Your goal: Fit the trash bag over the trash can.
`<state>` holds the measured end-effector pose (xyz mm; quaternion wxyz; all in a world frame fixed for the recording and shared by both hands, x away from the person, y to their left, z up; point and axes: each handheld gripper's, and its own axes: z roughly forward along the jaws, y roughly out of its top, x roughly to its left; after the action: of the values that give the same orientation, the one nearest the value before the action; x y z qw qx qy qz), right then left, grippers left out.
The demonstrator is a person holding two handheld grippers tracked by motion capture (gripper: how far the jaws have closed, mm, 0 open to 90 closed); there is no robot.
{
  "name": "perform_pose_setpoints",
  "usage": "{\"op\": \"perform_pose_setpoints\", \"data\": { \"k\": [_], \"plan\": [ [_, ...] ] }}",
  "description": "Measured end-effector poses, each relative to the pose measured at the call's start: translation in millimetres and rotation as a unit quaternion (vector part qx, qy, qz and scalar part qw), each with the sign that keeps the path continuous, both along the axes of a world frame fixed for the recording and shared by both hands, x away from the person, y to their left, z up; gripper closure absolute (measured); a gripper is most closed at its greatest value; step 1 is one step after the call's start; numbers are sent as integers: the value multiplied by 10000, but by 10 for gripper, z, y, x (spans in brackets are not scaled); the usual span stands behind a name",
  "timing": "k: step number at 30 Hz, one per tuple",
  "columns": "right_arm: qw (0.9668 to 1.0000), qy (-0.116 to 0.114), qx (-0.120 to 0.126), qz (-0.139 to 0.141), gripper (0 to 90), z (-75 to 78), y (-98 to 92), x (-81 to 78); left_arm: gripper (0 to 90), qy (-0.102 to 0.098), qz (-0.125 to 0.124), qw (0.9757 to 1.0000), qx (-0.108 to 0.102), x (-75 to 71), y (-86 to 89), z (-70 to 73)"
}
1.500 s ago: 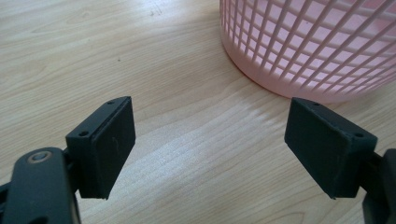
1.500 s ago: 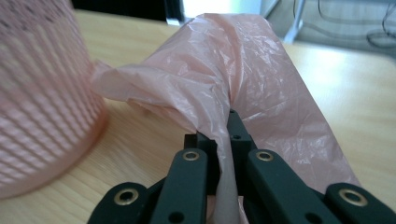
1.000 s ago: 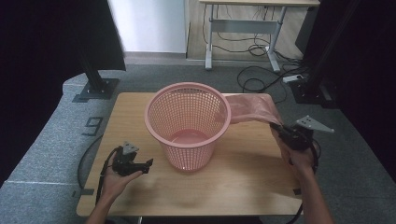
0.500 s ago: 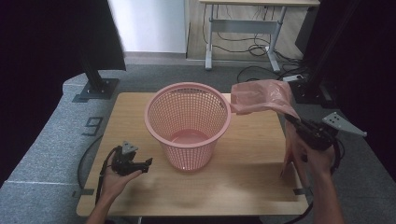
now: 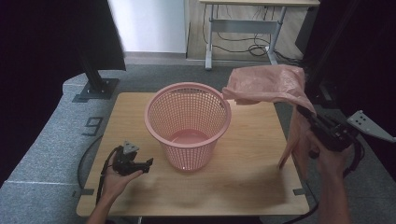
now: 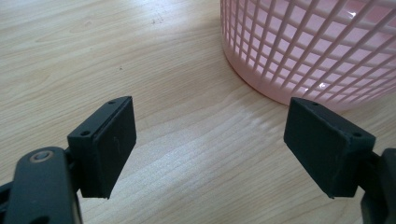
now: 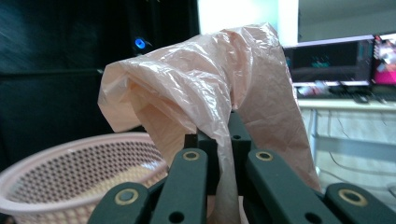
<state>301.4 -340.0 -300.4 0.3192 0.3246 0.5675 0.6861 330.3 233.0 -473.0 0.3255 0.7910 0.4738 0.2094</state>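
A pink mesh basket [image 5: 187, 123] stands upright at the middle of the wooden table [image 5: 243, 182]. My right gripper [image 5: 303, 114] is raised at the table's right edge, shut on a thin pink plastic bag [image 5: 266, 84] that billows above it toward the basket rim and trails down beside the hand. In the right gripper view the bag [image 7: 201, 93] is pinched between the closed jaws, with the basket [image 7: 74, 168] low at left. My left gripper [image 5: 148, 164] rests on the table left of the basket, open with nothing between its pads [image 6: 109, 140]; the basket's base [image 6: 308, 51] is just ahead.
A dark stand base [image 5: 95, 88] sits off the table's far left corner. A desk frame with cables [image 5: 243, 28] stands on the floor behind. Grey carpet surrounds the table, and a cable [image 5: 88, 163] trails from the left gripper.
My right gripper has risen and drawn back to the right, lifting the pink bag off the table so it now hangs in the air by the basket rim. The left gripper stayed put.
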Motion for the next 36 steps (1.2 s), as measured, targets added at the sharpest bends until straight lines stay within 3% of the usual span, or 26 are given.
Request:
{"op": "perform_pose_setpoints", "data": {
  "k": [8,15,17,18,24,26,30,31,32,35,36],
  "plan": [
    [9991,-31,-152,391,878,68,237,-36,166,-1,0,10000,-1,1,-10,2],
    [9938,362,-573,882,874,-139,710,180,166,-4,11,10000,-5,1,8,4],
    [9932,400,-609,907,873,-162,751,203,166,-6,11,10000,-6,0,11,5],
    [9908,526,-721,1020,868,-239,870,274,166,-4,12,10000,-11,0,15,6],
    [9865,799,-880,1129,847,-407,1025,408,166,1,13,10000,-4,1,16,1],
    [9835,899,-968,1232,804,-487,1108,457,166,-11,25,10000,-20,-1,20,6],
    [9811,943,-1075,1302,711,-528,1176,467,166,-11,31,10000,-23,-3,30,8],
    [9819,919,-1057,1274,569,-554,1203,450,166,-13,36,10000,-28,-4,33,8],
    [9829,919,-1089,1169,509,-564,1217,437,166,-14,42,10000,-32,-5,35,9],
    [9829,984,-1151,1043,364,-587,1229,401,166,-16,42,10000,-43,-6,39,11],
    [9829,984,-1151,1043,364,-587,1229,401,166,-16,42,10000,-43,-6,39,11]
  ]
}}
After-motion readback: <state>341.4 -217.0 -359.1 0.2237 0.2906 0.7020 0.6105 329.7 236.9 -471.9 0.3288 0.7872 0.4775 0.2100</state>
